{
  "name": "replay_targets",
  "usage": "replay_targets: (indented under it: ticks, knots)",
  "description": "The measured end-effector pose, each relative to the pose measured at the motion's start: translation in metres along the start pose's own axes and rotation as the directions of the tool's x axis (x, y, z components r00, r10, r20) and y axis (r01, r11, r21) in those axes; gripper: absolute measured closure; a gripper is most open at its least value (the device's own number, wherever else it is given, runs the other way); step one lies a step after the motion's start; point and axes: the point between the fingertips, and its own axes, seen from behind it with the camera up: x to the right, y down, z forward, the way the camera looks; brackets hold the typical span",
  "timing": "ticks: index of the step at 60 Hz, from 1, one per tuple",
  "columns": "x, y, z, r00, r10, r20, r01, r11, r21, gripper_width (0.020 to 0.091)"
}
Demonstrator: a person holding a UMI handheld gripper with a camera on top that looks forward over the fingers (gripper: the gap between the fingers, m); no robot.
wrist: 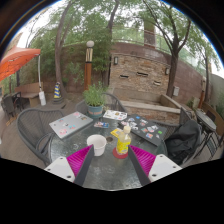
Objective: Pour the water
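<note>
You're outdoors in daylight: a stone wall [140, 70] and trees [70, 30] behind, mesh chairs [32, 128] around the glass counter [110, 165].

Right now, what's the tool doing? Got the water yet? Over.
Tool open, holding nothing. White cup and yellow bottle on glass table, just ahead of the fingers. Nothing in the way.

— Gripper [108, 163]?
— Spread wide, nothing pinched between.
— Fingers?
— Rising from 6 o'clock, one toward 7, the other toward 5, tips angled inward toward 12.
— Pads [79, 159]?
— Magenta, on the inner faces, facing each other across a clear gap.
— Level?
— Roughly even, tips at matching height.
</note>
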Motion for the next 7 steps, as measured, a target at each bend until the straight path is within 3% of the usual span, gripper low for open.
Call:
replay_targets:
  ticks: [7]
  knots:
    - [-0.031,-0.023,-0.058,1.0,0.021,-0.017,-0.021,0.999,0.028,0.0314]
